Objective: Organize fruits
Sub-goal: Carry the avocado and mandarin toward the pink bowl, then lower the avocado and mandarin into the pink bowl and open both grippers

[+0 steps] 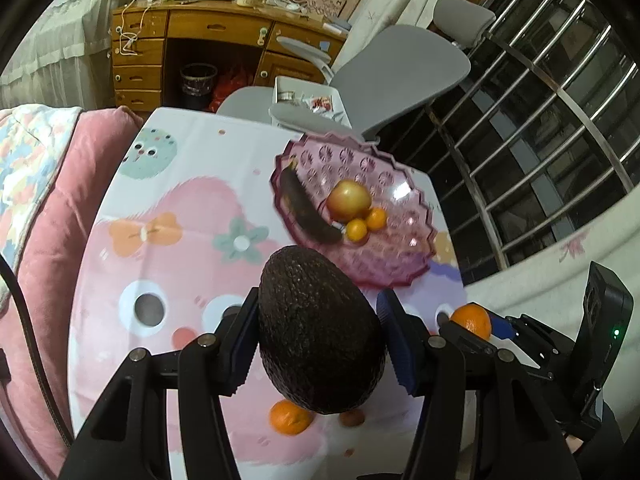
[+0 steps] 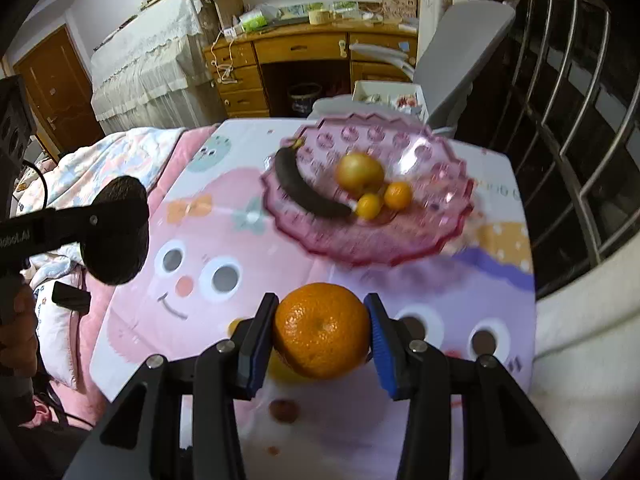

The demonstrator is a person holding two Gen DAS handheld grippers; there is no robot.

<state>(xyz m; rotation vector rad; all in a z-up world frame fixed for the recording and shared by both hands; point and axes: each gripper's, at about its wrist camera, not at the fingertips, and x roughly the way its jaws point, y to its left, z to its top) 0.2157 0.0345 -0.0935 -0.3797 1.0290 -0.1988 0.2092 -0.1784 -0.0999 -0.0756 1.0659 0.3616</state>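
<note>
**Fruit table: two items held, four in the bowl**

- Surroundings: cartoon-print tablecloth [image 2: 248, 280]; loose orange [image 1: 290, 417] and a small reddish fruit [image 2: 284, 411] lying on it; grey chair [image 1: 400, 68] behind the table; wooden desk [image 1: 192, 52] beyond.
- Left gripper [image 1: 318, 344]: pinching a dark avocado [image 1: 320, 328], held above the cloth, short of the bowl.
- Right gripper [image 2: 322, 334]: clamped on a mandarin [image 2: 322, 330], also in front of the bowl.
- Pink scalloped bowl [image 2: 420, 248]: blackened banana [image 2: 304, 192] along its left side, apple [image 2: 359, 172], two small oranges [image 2: 384, 200] touching it.
</note>
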